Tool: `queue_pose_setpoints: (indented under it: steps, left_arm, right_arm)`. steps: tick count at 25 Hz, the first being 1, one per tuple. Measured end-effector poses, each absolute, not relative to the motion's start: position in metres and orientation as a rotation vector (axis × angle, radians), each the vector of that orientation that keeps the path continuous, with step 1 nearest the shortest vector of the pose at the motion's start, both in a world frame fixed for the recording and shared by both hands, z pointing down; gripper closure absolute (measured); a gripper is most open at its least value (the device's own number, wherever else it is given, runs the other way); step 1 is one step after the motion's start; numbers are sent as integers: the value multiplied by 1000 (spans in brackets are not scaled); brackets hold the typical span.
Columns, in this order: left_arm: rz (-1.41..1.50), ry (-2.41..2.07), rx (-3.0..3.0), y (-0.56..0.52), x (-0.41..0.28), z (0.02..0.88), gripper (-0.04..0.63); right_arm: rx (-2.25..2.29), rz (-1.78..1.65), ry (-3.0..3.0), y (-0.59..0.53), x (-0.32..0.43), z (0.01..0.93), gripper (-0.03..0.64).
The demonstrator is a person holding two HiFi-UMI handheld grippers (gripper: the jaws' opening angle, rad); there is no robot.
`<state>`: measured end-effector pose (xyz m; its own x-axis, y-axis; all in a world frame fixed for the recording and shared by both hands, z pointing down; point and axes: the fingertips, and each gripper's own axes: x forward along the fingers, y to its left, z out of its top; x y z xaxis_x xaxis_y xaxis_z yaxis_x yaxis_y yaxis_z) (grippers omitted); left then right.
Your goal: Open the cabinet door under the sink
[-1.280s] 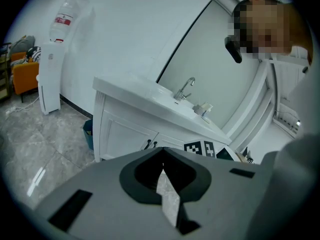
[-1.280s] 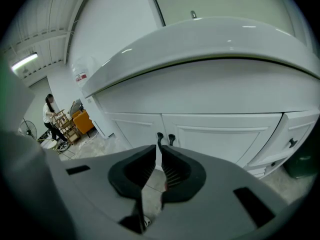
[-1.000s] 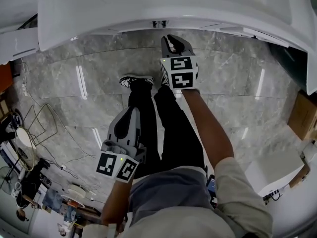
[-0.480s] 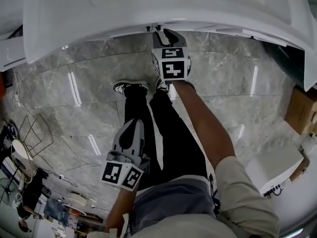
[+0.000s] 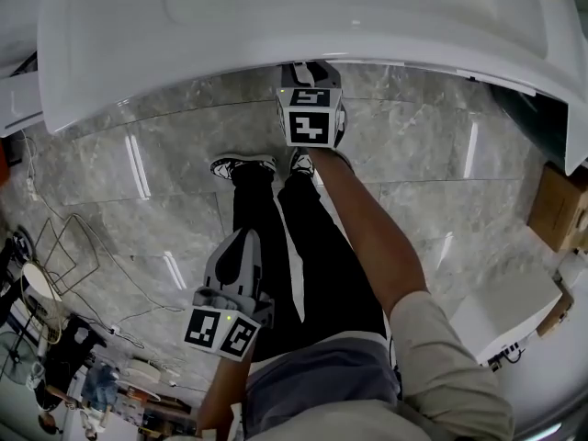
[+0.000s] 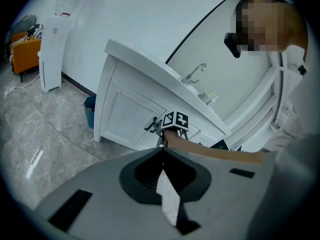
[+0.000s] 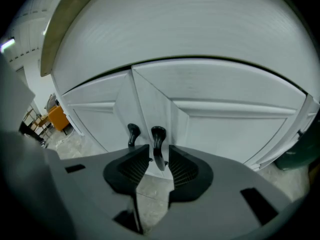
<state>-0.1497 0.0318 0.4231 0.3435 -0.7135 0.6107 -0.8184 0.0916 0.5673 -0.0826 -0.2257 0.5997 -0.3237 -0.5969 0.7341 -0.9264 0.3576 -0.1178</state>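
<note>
Now my right gripper is closer to the cabinet than a second ago, its tip tucked under the sink counter in the head view. The jaws have just been opening. They stand wide, with the right-hand black handle between them and the pads clear of it on both sides. Its cabinet door is closed, next to the left handle. My left gripper has jaws together, empty, by my thigh, little changed.

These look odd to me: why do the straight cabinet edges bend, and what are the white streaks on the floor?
Right gripper view: the wide-angle lens bows the cabinet doors, and the corners go dark. Head view: reflected light streaks the glossy marble floor.
</note>
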Motion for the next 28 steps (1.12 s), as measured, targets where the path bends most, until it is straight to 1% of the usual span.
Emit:
queue_pose_setpoints:
  steps: [2,6,15,28]
  left_arm:
    - [133,-1397,1647,29,-151,423,595]
    - [140,-1388,1659,27,-150,422,595]
    - [152,-1377,1663,31,-151,424,595]
    - [166,-1397,1690,38,-148,422,595]
  right_arm:
    - [1351,717,-2007,-227,-80,602,525]
    - [1376,687,-1980,-226,-82,598,561]
    - [1323,614,-2008,-221,-83,598,563]
    - [1276,608,-2041,-194,-73,601,565]
